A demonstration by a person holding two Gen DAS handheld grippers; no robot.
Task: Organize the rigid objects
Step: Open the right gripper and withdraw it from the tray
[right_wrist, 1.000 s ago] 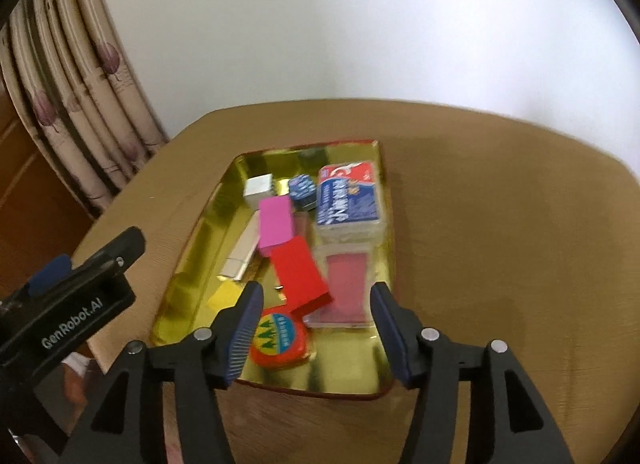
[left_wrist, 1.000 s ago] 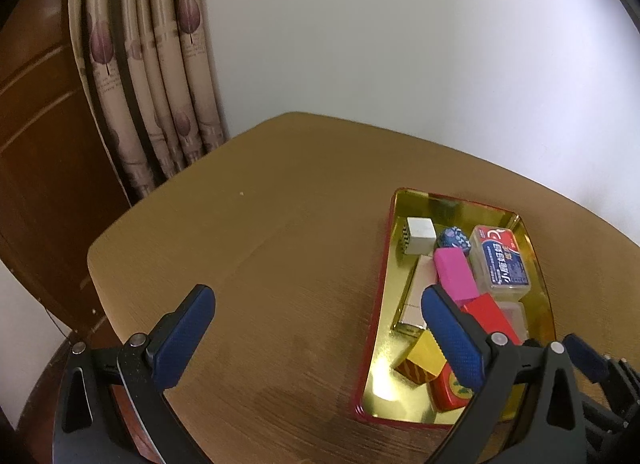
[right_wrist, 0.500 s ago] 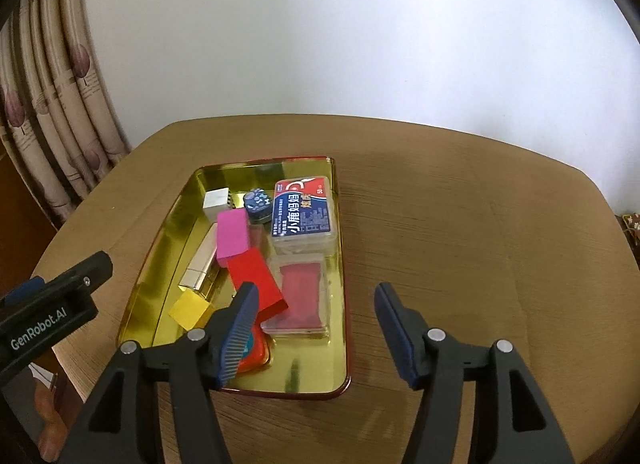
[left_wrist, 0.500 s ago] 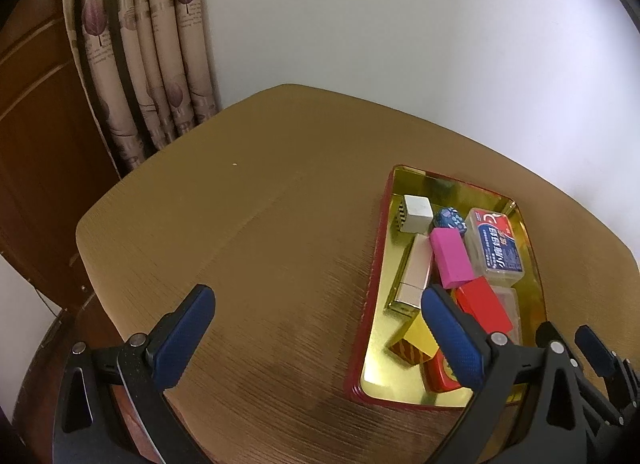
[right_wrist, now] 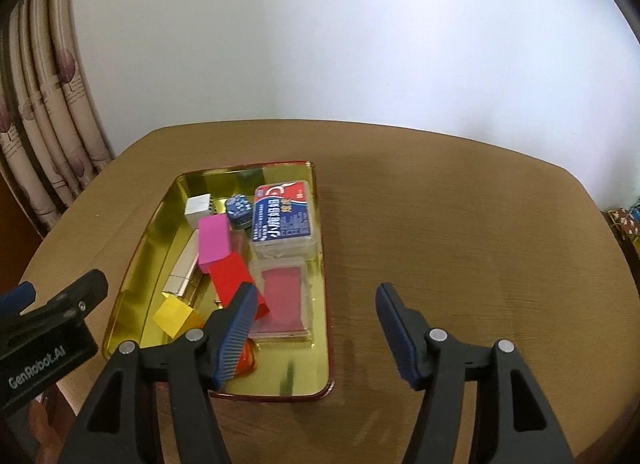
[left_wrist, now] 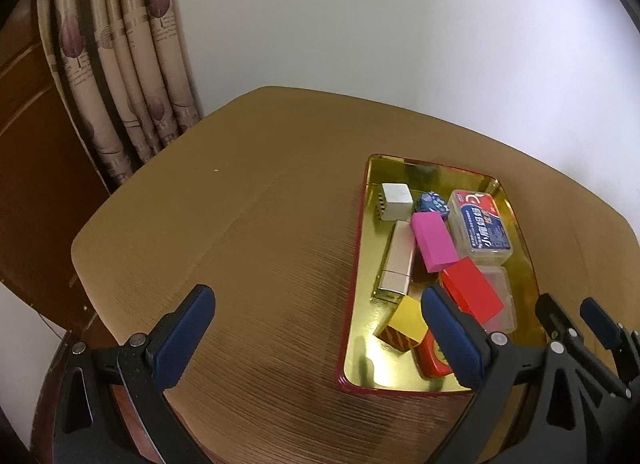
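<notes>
A gold tray with a red rim sits on the brown table. In it lie a white cube, a blue patterned die, a pink block, a red block, a blue-labelled clear box, a flat clear case, a rose-gold bar, a yellow block and a round red tin. My left gripper is open and empty above the table, left of the tray. My right gripper is open and empty over the tray's right rim.
Patterned curtains hang at the far left beside a dark wooden panel. A white wall stands behind the table. The table's rounded front edge lies close below my left gripper. The left gripper's body shows at left in the right wrist view.
Both grippers have pulled back and risen from the tray, which now looks farther off. The right gripper has shifted right, over the tray's right rim. Objects in the tray have not moved.
</notes>
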